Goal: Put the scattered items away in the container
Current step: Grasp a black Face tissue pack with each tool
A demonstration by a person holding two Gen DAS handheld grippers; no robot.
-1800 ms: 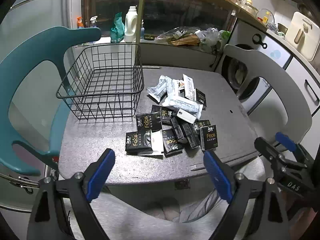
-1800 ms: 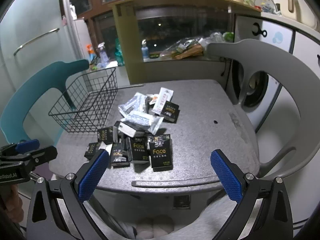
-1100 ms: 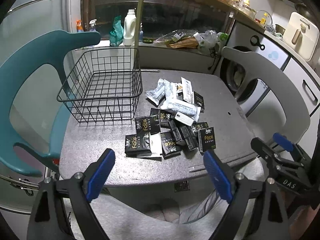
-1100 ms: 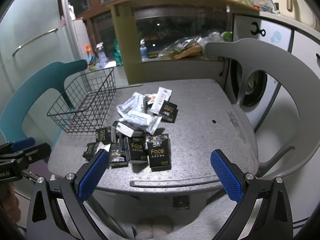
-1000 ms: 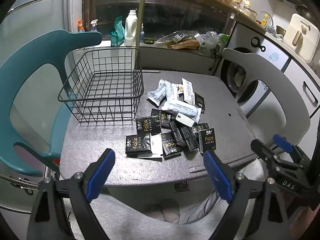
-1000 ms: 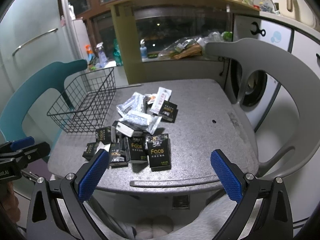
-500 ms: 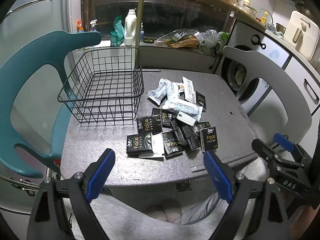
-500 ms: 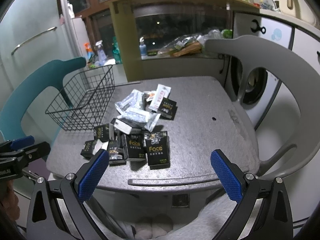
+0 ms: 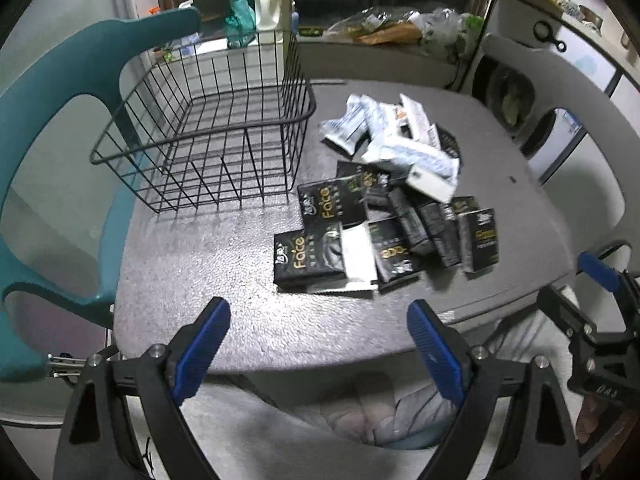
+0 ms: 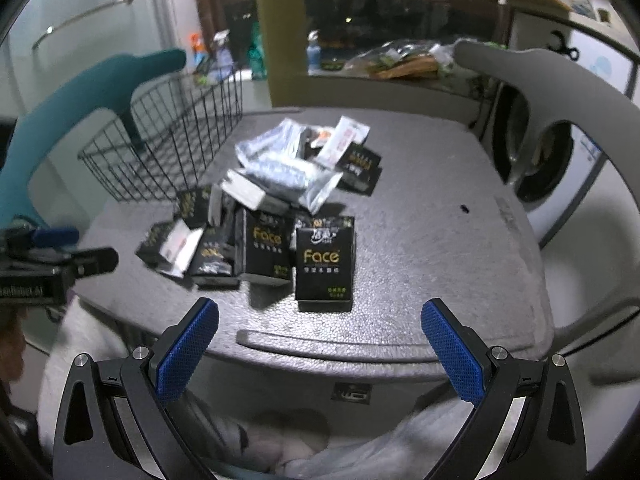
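Observation:
An empty black wire basket (image 9: 208, 140) (image 10: 168, 148) stands at the table's left rear. Right of it lies a heap of black "Face" tissue packs (image 9: 308, 258) (image 10: 324, 264) with silvery-white sachets (image 9: 412, 156) (image 10: 288, 172) behind them. My left gripper (image 9: 318, 328) is open over the table's near edge, just short of the closest black pack. My right gripper (image 10: 320, 332) is open too, low at the front edge, facing the nearest upright-lettered pack. Nothing sits between either pair of blue pads.
A grey table (image 9: 208, 280) (image 10: 440, 240) carries everything. A teal chair (image 9: 48, 128) flanks it on the left, a grey chair (image 10: 560, 92) on the right. Bottles and bags line the sill behind (image 9: 268, 0). A person's lap in grey cloth (image 9: 360, 412) is below the front edge.
Both grippers have moved forward and down toward the table's front edge, so the packs loom larger. Their jaws stayed open and no item has moved.

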